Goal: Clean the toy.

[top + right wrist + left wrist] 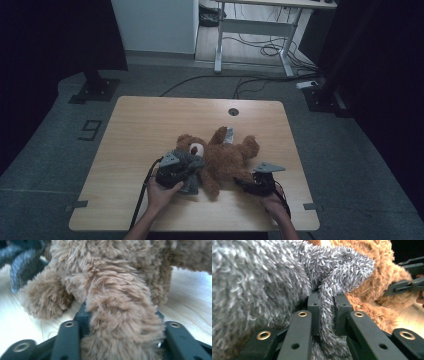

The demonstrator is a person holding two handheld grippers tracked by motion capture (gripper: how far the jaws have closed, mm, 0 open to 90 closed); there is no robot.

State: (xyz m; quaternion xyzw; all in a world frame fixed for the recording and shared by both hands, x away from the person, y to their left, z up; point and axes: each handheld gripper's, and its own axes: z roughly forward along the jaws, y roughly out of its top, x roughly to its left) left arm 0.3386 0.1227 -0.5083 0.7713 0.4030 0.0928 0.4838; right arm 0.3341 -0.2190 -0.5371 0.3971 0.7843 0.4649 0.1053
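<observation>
A brown teddy bear (pixel 222 155) lies on its back on the wooden table (pixel 145 125), head toward the left. A grey fuzzy cloth (pixel 189 161) lies over the bear's left side beside its head. My left gripper (pixel 186 171) is shut on a fold of that grey cloth (pixel 262 285), which is pinched between its pads at the left gripper's tips (pixel 326 302). My right gripper (pixel 237 181) comes in from the right at the bear's lower end. A brown bear leg (pixel 120 315) fills the gap between the right gripper's (pixel 121 311) jaws, which press on both its sides.
A round cable hole (pixel 233 111) sits near the table's far edge. A white tag (pixel 229 134) lies on the bear's raised arm. Beyond the table are black stand bases (pixel 94 91) and a white desk frame (pixel 260 30) with cables on the floor.
</observation>
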